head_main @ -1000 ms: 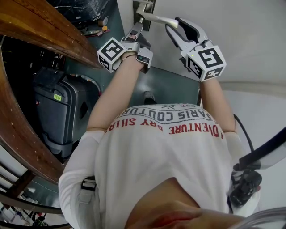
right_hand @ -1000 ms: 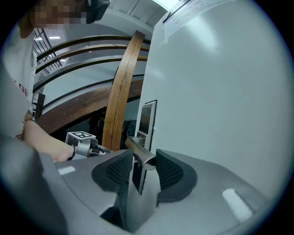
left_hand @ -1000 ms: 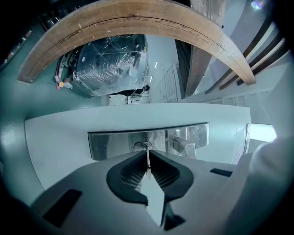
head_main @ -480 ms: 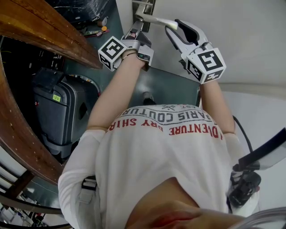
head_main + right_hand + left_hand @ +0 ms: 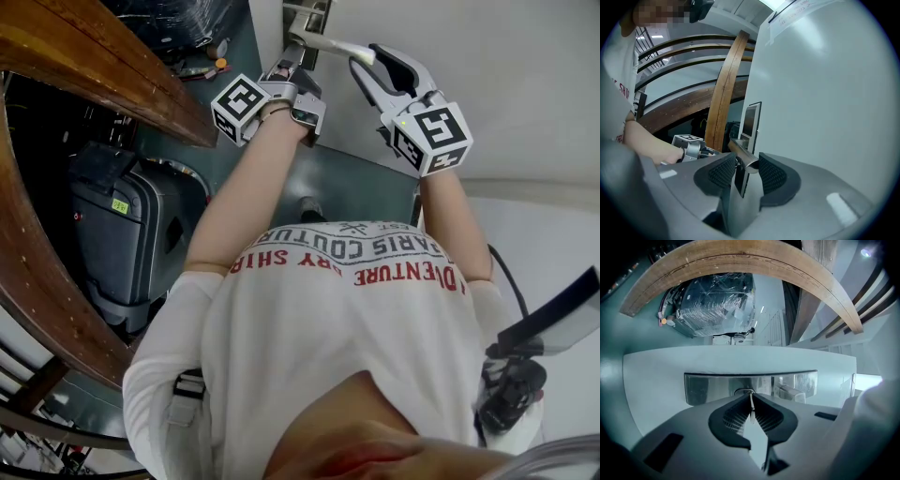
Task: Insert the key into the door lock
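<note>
Left gripper: your left gripper (image 5: 750,400) is closed tight on the key (image 5: 751,411), and the thin blade sits between the pads.
Key: its tip is right at the keyhole (image 5: 744,391) in the lock plate (image 5: 705,387); I cannot tell if it is already inside.
Change: since a second ago this gripper has edged slightly closer to the lock plate.
Right gripper: your right gripper (image 5: 747,155) is clamped on the end of the door handle (image 5: 333,43), just beside the lock plate, and it has not moved.
Meaning: I judge the alignment is nearly done; what remains is a straight push.
</note>
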Motion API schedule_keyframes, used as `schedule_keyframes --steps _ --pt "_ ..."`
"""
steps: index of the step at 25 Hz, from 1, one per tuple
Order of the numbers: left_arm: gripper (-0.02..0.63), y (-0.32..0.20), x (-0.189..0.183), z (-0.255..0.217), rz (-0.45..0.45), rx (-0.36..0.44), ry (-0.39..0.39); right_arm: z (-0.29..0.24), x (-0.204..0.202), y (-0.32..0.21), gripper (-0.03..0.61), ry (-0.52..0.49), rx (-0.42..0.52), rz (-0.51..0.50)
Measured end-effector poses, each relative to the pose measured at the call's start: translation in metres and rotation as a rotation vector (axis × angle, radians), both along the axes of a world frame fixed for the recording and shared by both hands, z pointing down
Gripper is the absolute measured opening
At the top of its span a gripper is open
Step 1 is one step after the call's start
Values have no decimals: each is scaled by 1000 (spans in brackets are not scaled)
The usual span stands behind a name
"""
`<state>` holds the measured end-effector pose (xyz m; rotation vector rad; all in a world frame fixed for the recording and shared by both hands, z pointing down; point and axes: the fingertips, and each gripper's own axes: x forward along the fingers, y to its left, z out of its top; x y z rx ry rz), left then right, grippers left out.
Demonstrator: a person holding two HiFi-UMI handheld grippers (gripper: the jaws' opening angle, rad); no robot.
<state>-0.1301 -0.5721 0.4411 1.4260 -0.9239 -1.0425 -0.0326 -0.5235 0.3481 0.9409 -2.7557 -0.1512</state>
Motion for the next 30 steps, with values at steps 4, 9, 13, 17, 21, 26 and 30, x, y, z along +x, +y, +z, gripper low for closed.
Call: schedule_keyframes --steps 4,9,13,17,21,26,30 --pt "23 -4 1 -1 6 -5 -6 1 0 0 150 -1 0 0" --pt "23 -5 -1 0 -3 2 5 1 -2 -1 150 0 -3 2" --pt "23 -6 -1 0 -3 17 2 2 -2 -2 150 -2 -4 1" --pt "39 -6 0 -2 38 73 -61 4 -4 -4 150 15 5 6" --pt "127 5 -6 1 73 93 -155 7 9 -10 156 -6 0 74" --pt "127 69 -2 -13 198 172 -466 8 34 23 155 -51 -36 111" --pt "123 184 23 -75 379 431 -897 -8 38 117 95 -70 -57 75"
